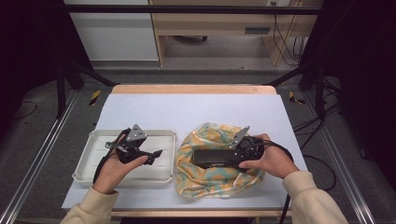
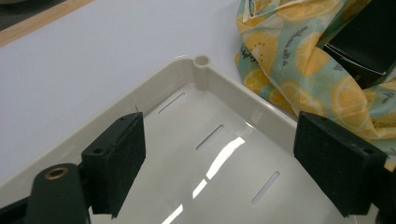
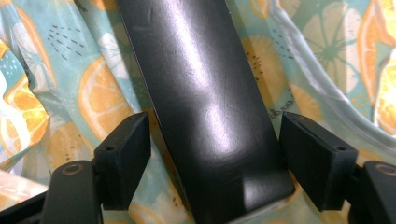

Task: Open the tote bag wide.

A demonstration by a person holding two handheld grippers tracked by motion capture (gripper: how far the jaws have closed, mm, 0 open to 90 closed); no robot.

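A long black box (image 1: 212, 157) lies on a crumpled cloth (image 1: 210, 179) printed with orange slices, right of the table's centre. My right gripper (image 1: 236, 156) reaches in from the right and stands open. In the right gripper view its jaws straddle the near end of the box (image 3: 205, 93), with a thin gap showing at the left pad (image 3: 123, 158). My left gripper (image 1: 154, 157) hovers open over the white tray (image 1: 93, 161). In the left gripper view nothing lies between its pads (image 2: 116, 158), and below them is the tray's slotted floor (image 2: 219, 135).
The tray sits on the white table cover (image 1: 187, 107), just left of the cloth (image 2: 299, 70). The black box (image 2: 369, 42) is at the upper right of the left gripper view. The wooden table edge (image 1: 191, 88) runs along the far side.
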